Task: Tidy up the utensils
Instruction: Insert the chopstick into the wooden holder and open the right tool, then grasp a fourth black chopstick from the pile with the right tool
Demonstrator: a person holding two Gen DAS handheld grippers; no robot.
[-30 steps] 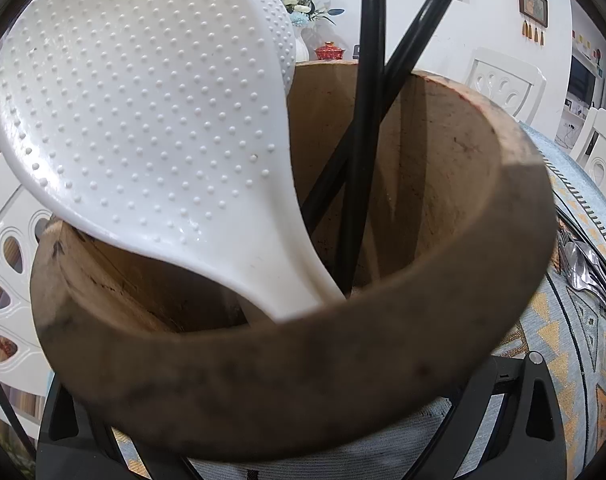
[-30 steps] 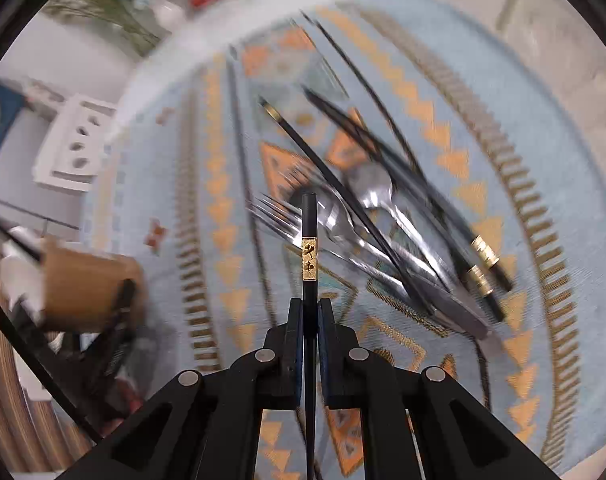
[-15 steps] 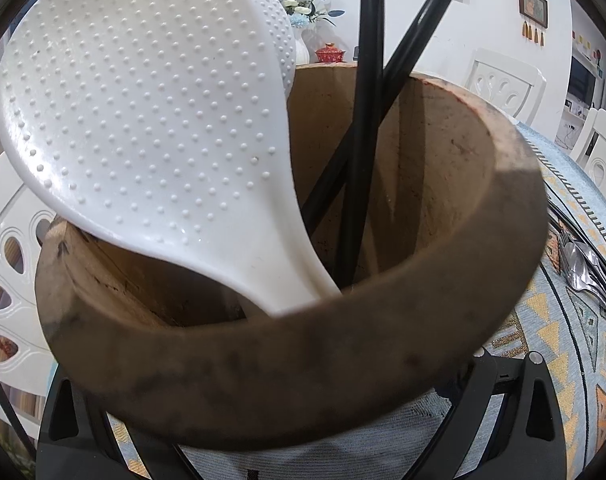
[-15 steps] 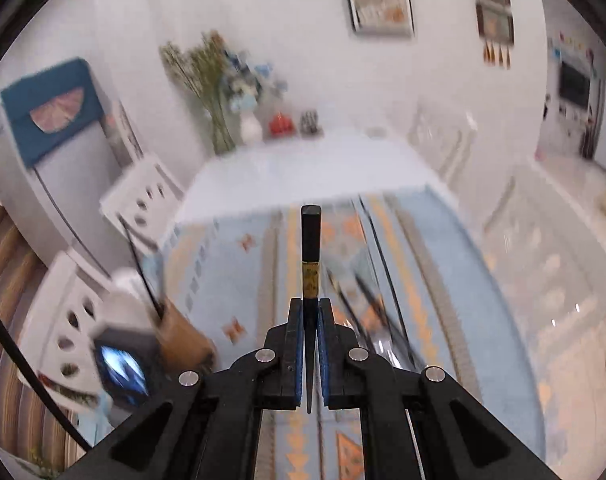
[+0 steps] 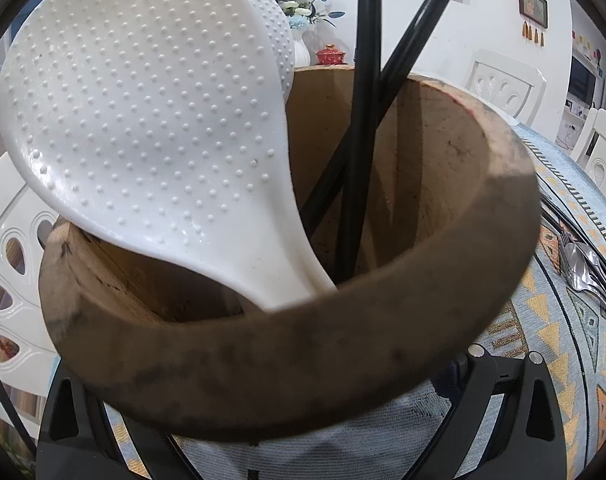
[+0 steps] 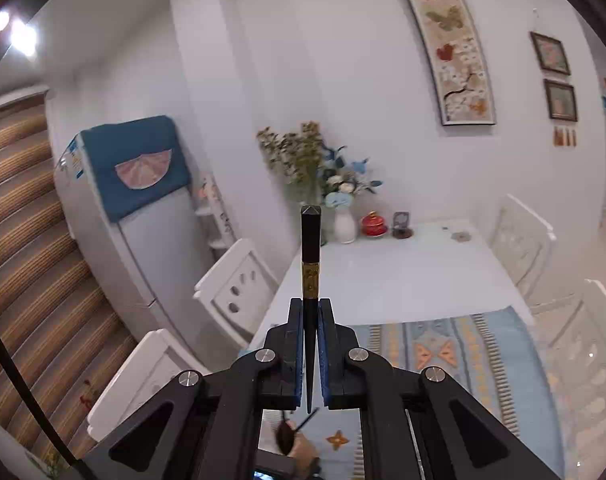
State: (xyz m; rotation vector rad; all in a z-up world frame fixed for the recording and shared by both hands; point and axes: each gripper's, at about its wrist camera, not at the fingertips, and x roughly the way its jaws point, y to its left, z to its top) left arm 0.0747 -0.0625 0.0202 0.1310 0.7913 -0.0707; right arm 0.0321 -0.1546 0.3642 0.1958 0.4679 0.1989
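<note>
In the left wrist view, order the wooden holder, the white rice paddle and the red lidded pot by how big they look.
1. wooden holder
2. white rice paddle
3. red lidded pot
The pot stands far behind, so its smallness is partly distance.

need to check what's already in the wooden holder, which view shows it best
The left wrist view: the wooden holder fills it, showing white rice paddles and black chopsticks inside. The right wrist view catches only a small blurred part at its bottom edge.

We see a home dining room: a white surface [image 6: 403, 276] with a patterned cloth [image 6: 455, 344], white chairs [image 6: 239, 280], a covered fridge [image 6: 143, 232], a flower vase [image 6: 345, 224] and framed pictures [image 6: 451, 56] on the wall.
</note>
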